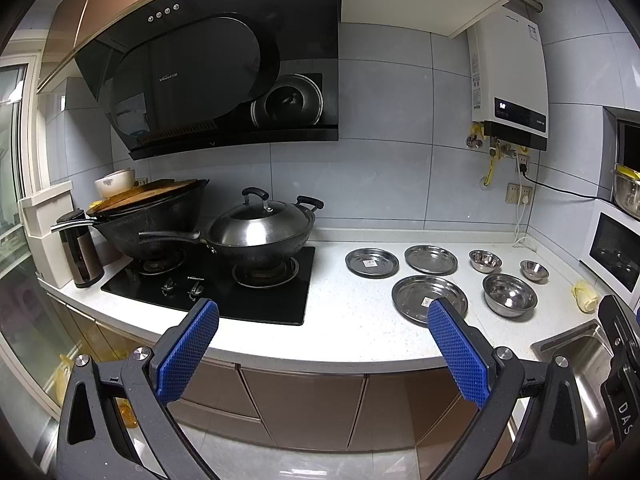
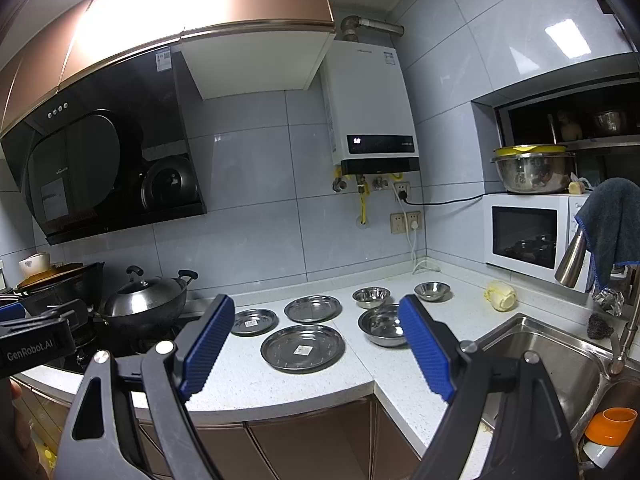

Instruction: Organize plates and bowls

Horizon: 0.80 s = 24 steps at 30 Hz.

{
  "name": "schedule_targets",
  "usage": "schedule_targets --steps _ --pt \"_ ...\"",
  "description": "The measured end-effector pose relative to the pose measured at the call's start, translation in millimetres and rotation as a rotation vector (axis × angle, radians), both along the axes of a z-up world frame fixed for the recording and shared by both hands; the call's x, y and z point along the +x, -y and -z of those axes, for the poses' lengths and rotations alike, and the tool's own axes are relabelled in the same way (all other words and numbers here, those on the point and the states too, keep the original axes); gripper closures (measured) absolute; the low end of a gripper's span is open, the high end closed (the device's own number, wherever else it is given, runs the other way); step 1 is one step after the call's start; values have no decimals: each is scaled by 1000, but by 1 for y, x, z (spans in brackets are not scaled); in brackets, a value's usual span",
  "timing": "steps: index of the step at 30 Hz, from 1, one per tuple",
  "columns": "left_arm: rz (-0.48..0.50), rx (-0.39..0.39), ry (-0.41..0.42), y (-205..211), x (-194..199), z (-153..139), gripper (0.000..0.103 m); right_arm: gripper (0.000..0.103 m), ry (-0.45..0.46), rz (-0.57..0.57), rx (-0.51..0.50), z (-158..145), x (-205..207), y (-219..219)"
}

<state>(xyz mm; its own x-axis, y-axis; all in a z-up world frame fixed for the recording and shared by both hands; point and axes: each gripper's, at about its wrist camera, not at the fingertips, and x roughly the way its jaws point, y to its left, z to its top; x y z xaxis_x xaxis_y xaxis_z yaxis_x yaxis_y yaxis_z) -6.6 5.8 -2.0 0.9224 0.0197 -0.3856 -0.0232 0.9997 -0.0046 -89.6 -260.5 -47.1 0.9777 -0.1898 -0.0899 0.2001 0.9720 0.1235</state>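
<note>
Left gripper (image 1: 323, 344): jaws spread wide, nothing between the blue pads (image 1: 188, 352), held out in front of the counter edge, off the worktop.
Right gripper (image 2: 316, 344): also wide apart and empty, short of the counter, aimed at the steelware.
Counter (image 2: 248, 376): white speckled top, stove to the left, sink (image 2: 560, 364) to the right.
Plates: three, all apart; large plate (image 2: 303, 348) nearest the edge, small plate (image 2: 253, 321) and mid plate (image 2: 313, 308) behind it.
Bowls: three, separate; big bowl (image 2: 380, 326) beside the large plate, two small bowls (image 2: 371, 297) (image 2: 432, 291) further back.
Handling, judged: thin stainless, light, stiff, not fragile, slick and noisy.
Grip, judged: plates lie flat, so pinch the raised rim from one side; bowls by the lip, one pad inside, one outside.
Risk: rim slipping out of the pads, plate skating on the smooth top.
</note>
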Motion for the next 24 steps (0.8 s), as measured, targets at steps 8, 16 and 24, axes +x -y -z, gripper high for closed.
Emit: schedule_targets --steps 8,16,24 --pt "7 -1 -8 -3 6 2 1 19 -13 5 1 4 3 2" --pt "51 -66 -149 -18 43 18 1 19 -116 -11 -2 11 36 -2" --pt "119 -58 -316 19 142 50 1 19 -372 -30 26 39 147 18"
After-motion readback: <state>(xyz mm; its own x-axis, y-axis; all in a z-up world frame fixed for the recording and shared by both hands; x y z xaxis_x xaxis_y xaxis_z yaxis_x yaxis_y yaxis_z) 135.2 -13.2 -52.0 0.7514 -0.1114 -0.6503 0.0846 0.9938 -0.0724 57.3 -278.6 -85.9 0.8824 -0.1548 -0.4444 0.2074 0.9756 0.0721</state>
